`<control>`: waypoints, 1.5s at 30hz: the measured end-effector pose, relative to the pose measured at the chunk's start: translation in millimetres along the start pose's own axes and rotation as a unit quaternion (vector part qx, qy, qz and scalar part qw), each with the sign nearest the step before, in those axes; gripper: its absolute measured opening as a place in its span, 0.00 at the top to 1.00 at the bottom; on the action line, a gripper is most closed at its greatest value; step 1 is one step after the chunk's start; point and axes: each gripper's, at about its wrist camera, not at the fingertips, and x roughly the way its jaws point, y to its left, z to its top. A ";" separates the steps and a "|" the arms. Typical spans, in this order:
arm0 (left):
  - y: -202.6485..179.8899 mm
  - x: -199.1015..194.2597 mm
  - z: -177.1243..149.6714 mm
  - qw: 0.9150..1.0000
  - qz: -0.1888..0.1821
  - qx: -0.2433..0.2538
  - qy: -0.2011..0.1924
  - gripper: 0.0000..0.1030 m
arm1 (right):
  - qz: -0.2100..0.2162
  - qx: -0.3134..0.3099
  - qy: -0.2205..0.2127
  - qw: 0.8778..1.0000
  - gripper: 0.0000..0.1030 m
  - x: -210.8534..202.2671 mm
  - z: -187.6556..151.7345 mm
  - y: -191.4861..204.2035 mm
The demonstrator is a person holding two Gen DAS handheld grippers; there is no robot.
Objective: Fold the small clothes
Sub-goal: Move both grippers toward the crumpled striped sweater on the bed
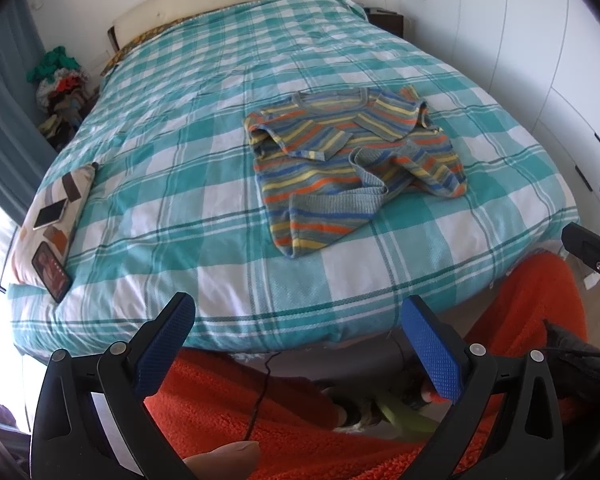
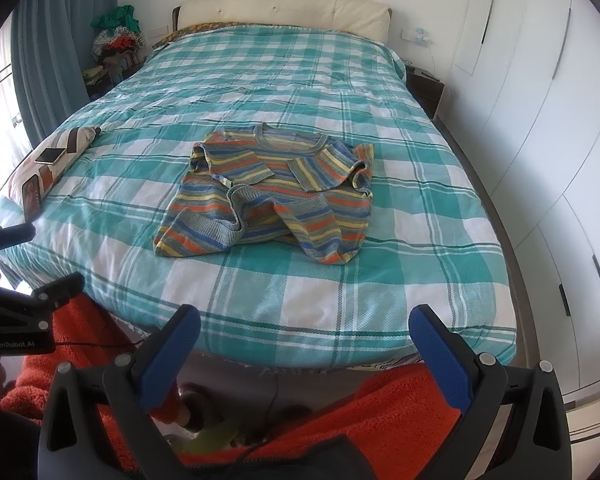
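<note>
A small striped knit sweater (image 1: 352,160) in orange, blue, yellow and grey lies crumpled on the teal-and-white checked bedspread (image 1: 204,208), sleeves folded in over the chest and the hem turned up. It also shows in the right wrist view (image 2: 268,196) on the bedspread (image 2: 400,272). My left gripper (image 1: 298,316) is open and empty, held off the foot of the bed, well short of the sweater. My right gripper (image 2: 304,328) is open and empty, also at the foot edge, apart from the sweater.
A patterned pillow (image 1: 56,216) with two phones (image 1: 52,268) lies at the bed's left edge. A pile of clothes (image 2: 116,40) stands by the curtain. White wardrobe doors (image 2: 560,120) run along the right. My orange fleece legs (image 1: 260,420) are below the grippers.
</note>
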 end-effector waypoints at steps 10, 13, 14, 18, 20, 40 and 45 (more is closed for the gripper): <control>-2.4 2.9 -0.9 1.000 -0.002 0.002 0.005 0.00 | 0.002 0.001 0.004 1.000 0.00 3.4 -0.3 0.7; -3.3 5.1 -1.9 1.000 -0.004 0.002 0.007 0.00 | 0.001 0.001 0.003 1.000 0.00 3.4 -0.4 0.9; -3.4 6.4 -2.2 1.000 -0.005 0.003 0.009 0.00 | 0.001 0.001 0.004 1.000 0.00 3.9 -0.6 1.4; -3.6 8.0 -2.2 1.000 -0.008 0.003 0.010 0.00 | 0.001 0.002 0.004 1.000 0.00 4.1 -1.3 -0.1; -3.6 8.1 -2.4 1.000 -0.009 0.003 0.010 0.00 | 0.002 0.003 0.004 1.000 0.00 4.3 -1.2 0.1; 19.6 24.6 -2.2 0.999 0.008 -0.038 0.032 0.01 | -0.003 -0.012 -0.019 1.000 0.00 10.7 -1.2 -4.3; 43.0 32.4 -0.7 0.995 -0.006 -0.095 0.041 0.01 | -0.053 -0.014 -0.008 0.998 0.00 17.6 5.8 -14.2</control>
